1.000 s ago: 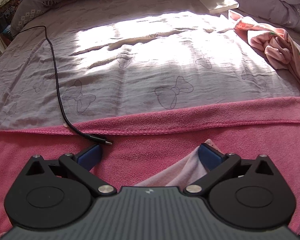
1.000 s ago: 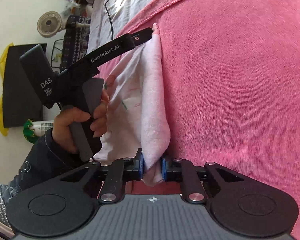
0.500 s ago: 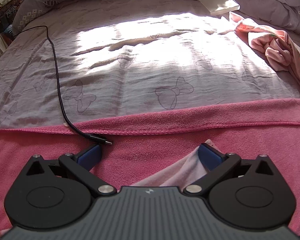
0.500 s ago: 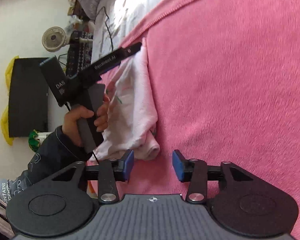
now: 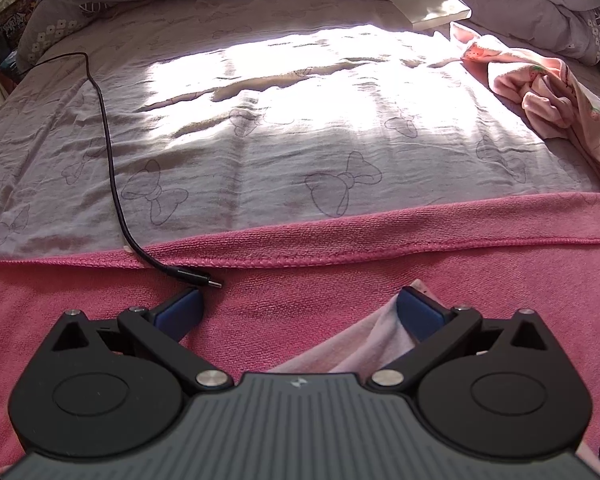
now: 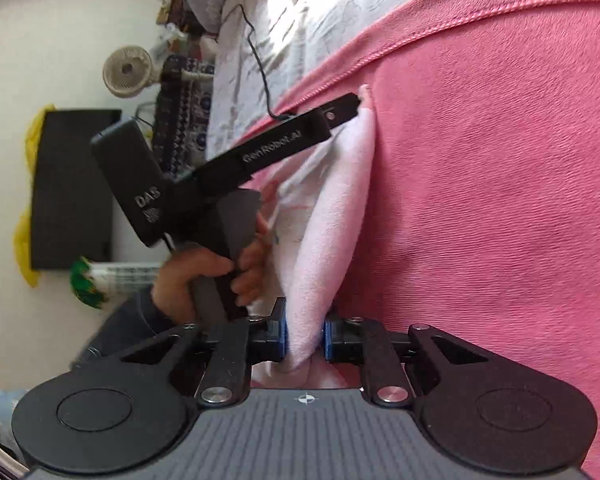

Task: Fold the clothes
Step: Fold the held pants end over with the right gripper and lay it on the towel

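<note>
Bedroom, sunlit; wide bed under a wrinkled lilac sheet printed with outlined bows (image 5: pixel 300 120), bright patch across the middle. Near edge covered by a deep pink terry towel with a stitched hem (image 5: pixel 440 276). Far right, a crumpled pale pink printed garment (image 5: pixel 548 92) on the sheet, well apart from the towel work area. Far end, a flat white box (image 5: pixel 424 0) against grey floral bedding. Thin black charging cable (image 5: pixel 108 136) trailing from far left down onto the towel hem, plug end just beside the left finger.

On the towel, a small light pink fleece garment (image 6: pixel 332 216), partly gathered and lifted off the towel, stretched between the two tools. Left gripper (image 5: pixel 300 312) jaws spread wide, one corner of the garment lying against its right blue pad (image 5: pixel 416 312); not pinched. Right gripper (image 6: pixel 305 340) just closed again, blue pads (image 6: pixel 281 340) clamped on a bunched fold of the same garment. Left hand (image 6: pixel 204 276) around the left tool's grip, dark sleeve behind.
</note>
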`<act>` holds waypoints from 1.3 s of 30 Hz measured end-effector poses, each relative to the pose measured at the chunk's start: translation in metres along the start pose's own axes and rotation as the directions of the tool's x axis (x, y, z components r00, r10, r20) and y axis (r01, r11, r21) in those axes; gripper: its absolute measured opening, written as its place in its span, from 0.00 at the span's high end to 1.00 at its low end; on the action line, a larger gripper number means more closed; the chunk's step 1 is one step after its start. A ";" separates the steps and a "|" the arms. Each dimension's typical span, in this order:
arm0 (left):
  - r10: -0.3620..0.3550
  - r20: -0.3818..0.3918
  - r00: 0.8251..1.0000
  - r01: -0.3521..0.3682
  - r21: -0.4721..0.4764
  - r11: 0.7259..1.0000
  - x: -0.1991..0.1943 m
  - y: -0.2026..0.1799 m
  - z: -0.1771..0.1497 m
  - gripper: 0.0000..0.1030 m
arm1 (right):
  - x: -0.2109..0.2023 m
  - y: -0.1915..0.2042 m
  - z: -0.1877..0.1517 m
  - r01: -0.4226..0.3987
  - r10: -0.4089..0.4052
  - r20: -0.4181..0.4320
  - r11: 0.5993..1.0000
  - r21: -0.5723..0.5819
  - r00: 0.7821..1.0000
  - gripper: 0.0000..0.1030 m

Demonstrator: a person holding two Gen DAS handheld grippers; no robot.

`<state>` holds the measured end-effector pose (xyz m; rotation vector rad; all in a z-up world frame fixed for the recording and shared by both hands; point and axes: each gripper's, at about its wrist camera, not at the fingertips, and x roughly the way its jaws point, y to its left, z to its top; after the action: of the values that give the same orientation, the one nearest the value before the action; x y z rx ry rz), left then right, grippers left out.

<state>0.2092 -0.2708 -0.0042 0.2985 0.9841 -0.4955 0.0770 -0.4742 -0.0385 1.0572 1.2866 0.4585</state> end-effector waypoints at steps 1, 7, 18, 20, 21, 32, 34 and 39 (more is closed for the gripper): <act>0.002 0.001 1.000 -0.002 0.001 1.000 0.000 0.000 0.000 0.00 | 0.005 -0.016 0.000 0.001 0.000 -0.020 0.999 0.053 1.000 0.86; -0.014 0.002 1.000 0.014 -0.005 1.000 -0.007 0.008 0.009 0.00 | -0.006 -0.011 0.009 -0.042 0.041 -0.018 0.998 -0.045 0.999 0.84; 0.053 0.280 0.958 -0.144 0.316 0.938 -0.110 0.006 -0.040 0.03 | -0.001 -0.019 0.008 -0.049 0.047 -0.017 0.994 -0.093 0.999 0.87; 0.069 0.253 0.965 -0.183 0.462 0.867 -0.107 -0.013 -0.067 0.03 | 0.000 -0.016 0.011 -0.044 0.040 -0.037 0.993 -0.111 0.999 0.86; 0.133 0.252 0.958 -0.251 0.525 0.813 -0.100 -0.017 -0.082 0.03 | -0.001 -0.015 0.014 -0.042 0.037 -0.046 0.992 -0.120 0.998 0.86; 0.660 0.120 0.742 -0.656 0.334 0.677 -0.114 0.155 -0.117 0.04 | -0.004 -0.016 0.016 -0.024 0.018 -0.059 0.995 -0.097 0.998 0.86; 0.667 0.098 0.738 -0.663 0.284 0.692 -0.129 0.169 -0.121 0.04 | -0.005 -0.007 0.015 0.012 -0.017 -0.055 0.996 -0.091 0.998 0.80; 0.464 0.170 0.869 -0.493 0.227 0.840 -0.180 0.140 -0.140 0.04 | -0.032 0.046 0.000 0.254 -0.232 0.111 0.932 -0.259 0.966 0.57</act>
<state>0.1005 -0.0403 0.0781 0.7329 0.6980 -0.1750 0.0799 -0.4770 0.0170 0.6690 1.2255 0.3864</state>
